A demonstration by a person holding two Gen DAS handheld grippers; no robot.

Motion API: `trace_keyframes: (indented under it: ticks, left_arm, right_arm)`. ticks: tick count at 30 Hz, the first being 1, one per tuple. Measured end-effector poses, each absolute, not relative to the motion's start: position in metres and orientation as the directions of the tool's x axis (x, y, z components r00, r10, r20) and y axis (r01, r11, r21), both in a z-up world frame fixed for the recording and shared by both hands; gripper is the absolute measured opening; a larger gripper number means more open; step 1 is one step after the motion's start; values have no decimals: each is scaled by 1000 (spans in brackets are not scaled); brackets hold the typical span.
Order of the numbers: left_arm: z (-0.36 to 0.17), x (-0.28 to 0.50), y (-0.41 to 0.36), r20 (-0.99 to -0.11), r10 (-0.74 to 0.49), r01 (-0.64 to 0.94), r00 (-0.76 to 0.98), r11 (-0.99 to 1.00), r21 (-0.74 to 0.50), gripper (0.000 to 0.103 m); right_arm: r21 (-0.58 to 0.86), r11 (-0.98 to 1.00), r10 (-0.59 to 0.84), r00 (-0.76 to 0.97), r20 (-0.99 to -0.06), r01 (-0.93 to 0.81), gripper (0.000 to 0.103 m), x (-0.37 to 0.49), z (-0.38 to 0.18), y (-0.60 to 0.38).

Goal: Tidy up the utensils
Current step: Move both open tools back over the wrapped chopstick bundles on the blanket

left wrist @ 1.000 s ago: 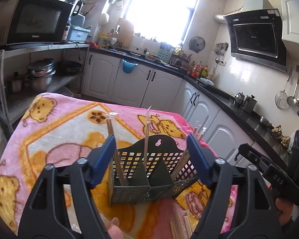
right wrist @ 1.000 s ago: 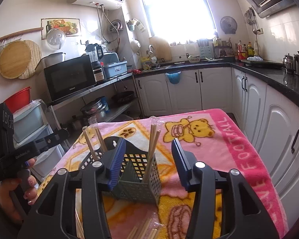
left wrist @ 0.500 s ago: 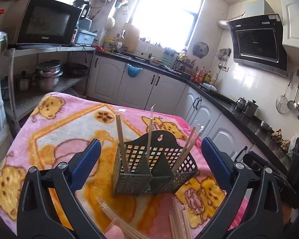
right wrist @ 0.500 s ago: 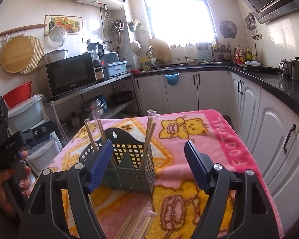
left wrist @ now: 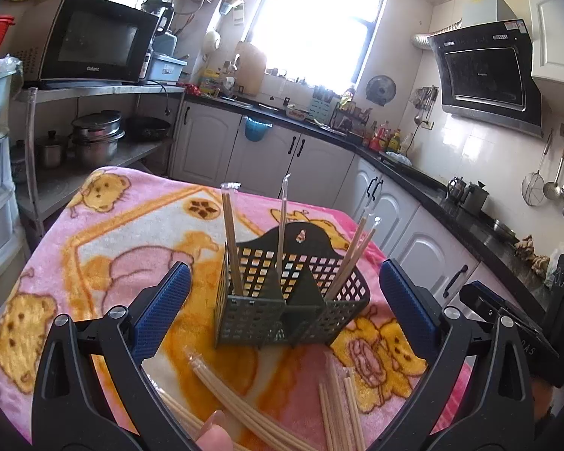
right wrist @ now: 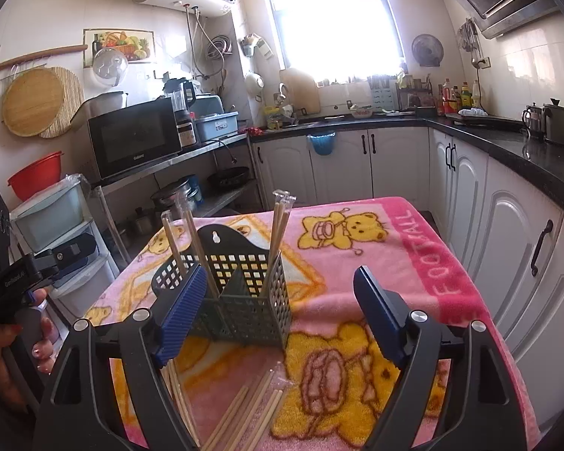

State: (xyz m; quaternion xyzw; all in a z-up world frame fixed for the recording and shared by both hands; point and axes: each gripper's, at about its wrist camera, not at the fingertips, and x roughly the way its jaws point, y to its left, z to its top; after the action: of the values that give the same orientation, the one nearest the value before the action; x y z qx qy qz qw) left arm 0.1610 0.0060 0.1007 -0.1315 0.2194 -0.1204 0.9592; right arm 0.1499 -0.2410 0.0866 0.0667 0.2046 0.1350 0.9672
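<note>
- The pink bear blanket (left wrist: pixel 124 233) covers the table in front of you, under everything else.
- Your left gripper (left wrist: pixel 282 304) is spread wide with nothing between its pads; your right gripper (right wrist: pixel 278 312) is just as wide and empty.
- The green utensil basket (left wrist: pixel 282 300) stands upright on the blanket, ahead of both grippers.
- Wrapped chopsticks (left wrist: pixel 231 240) stand in its compartments.
- Loose chopsticks (right wrist: pixel 248 409) lie on the blanket just in front of the basket.

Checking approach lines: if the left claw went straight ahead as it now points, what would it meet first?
Most likely the green utensil caddy, which sits centred between the open left claw's fingers. Depth is uncertain; the loose chopsticks lie lower, nearer the camera.
</note>
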Motion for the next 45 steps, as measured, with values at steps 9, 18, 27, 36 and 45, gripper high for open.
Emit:
trace_keyframes:
  ticks: [9, 18, 27, 36, 45]
  left_arm:
    - [83, 152, 8, -421, -282, 153, 862, 937, -314, 93]
    - [65, 145, 26, -453, -253, 102, 855, 938, -331, 93]
    - [46, 141, 39, -494, -229, 55, 839, 939, -341, 93]
    - [19, 139, 50, -556, -210, 10, 804, 940, -341, 92]
    - [-18, 143, 59, -636, -214, -39, 741, 933, -358, 92]
  right_arm:
    - [174, 951, 308, 857, -413, -257, 78, 144, 74, -231]
    - [166, 944, 331, 825, -457, -286, 78, 141, 58, -220]
    - [155, 933, 357, 787, -503, -324, 78, 139, 41, -207]
    - [142, 916, 387, 731, -562, -376, 68, 143, 19, -186]
    - [143, 925, 358, 687, -633, -351, 46, 170, -7, -176]
